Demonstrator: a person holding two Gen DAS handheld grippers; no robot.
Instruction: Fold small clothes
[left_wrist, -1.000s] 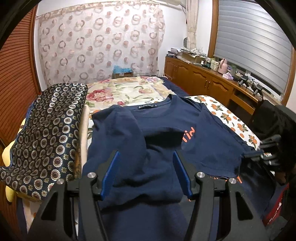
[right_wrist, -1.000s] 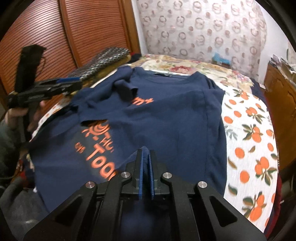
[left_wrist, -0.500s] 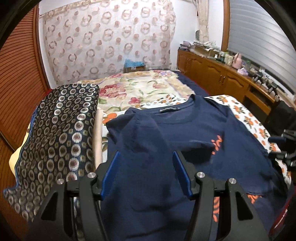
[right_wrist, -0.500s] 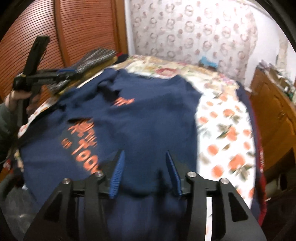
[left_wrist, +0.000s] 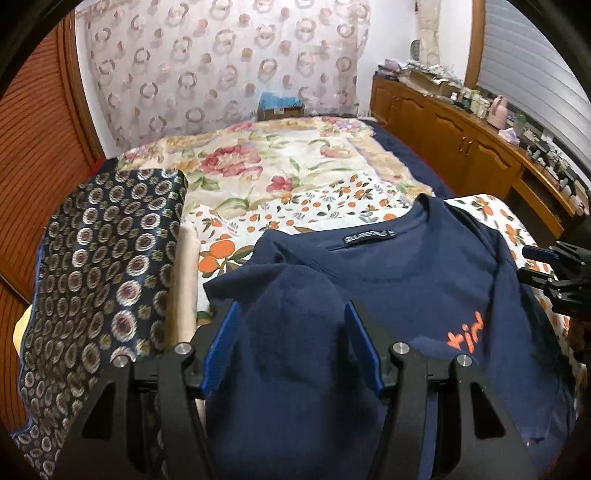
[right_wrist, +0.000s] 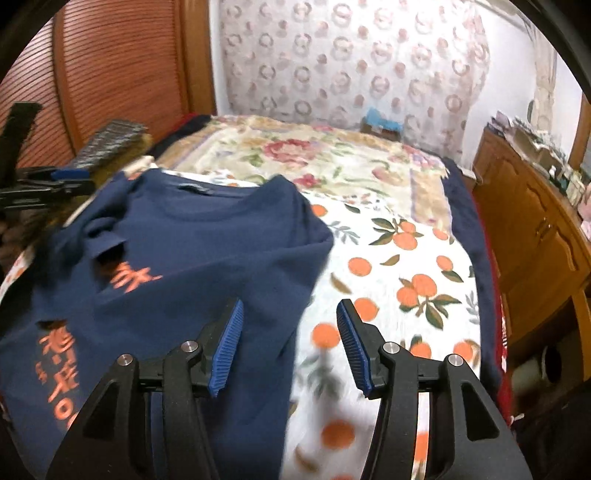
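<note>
On orange-print bedspread (right_wrist: 406, 266), navy T-shirt (left_wrist: 406, 280), both hand-held grippers (left_wrist: 291, 347) (right_wrist: 290, 345) agape, wooden cabinets (left_wrist: 461, 136) alongside.

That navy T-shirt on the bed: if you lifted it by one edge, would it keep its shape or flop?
The navy T-shirt would probably flop: its sleeve already lies folded in soft rounded humps. It looks thin and light, and likely drags on the orange-print bedspread rather than slides.

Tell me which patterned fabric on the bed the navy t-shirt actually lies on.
The white sheet printed with oranges: the navy t-shirt lies directly on it. The floral blanket is farther up the bed, and the dark circle-patterned fabric sits off to the side.
</note>
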